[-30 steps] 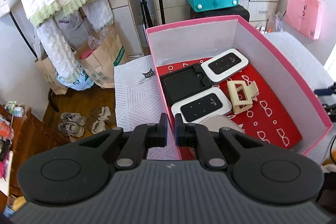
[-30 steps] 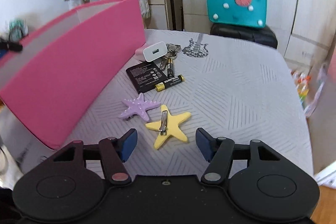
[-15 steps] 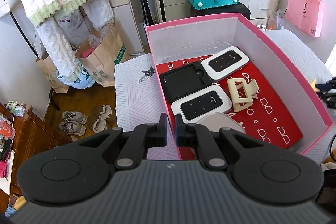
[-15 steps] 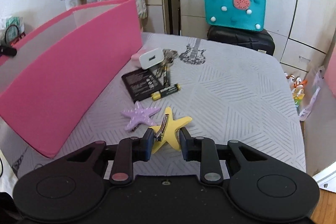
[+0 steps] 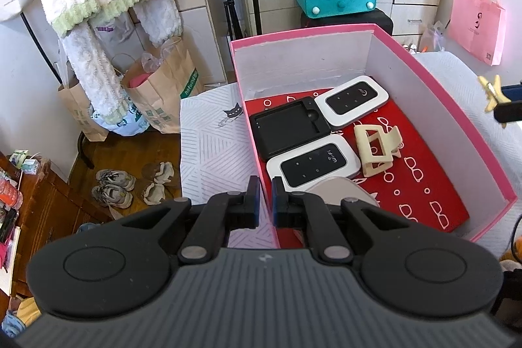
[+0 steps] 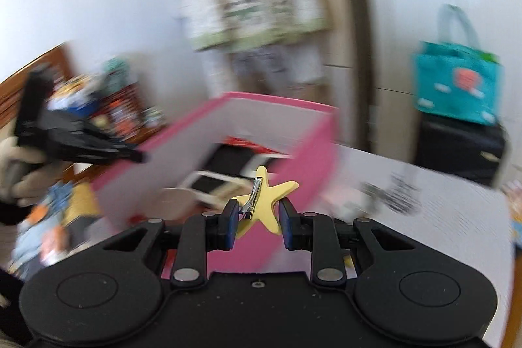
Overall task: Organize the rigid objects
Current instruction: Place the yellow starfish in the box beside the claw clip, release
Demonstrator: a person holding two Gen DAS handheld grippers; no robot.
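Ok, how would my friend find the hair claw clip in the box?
Look inside the big pink box with the red floor. Right of the two white wifi gadgets lies the cream claw clip. It is the only thing there with open gaps and teeth; its neighbours are flat slabs.

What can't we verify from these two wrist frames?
- Right wrist view: motion blur smears the pink box and its contents; items unreadable.
- Left wrist view: the beige rounded object is partly hidden behind the left tongs; what it is cannot be told.
- Left wrist view: the yellow star clip and right tongs are cut off at the frame's right edge.
- Items outside the box: smeared or out of view.
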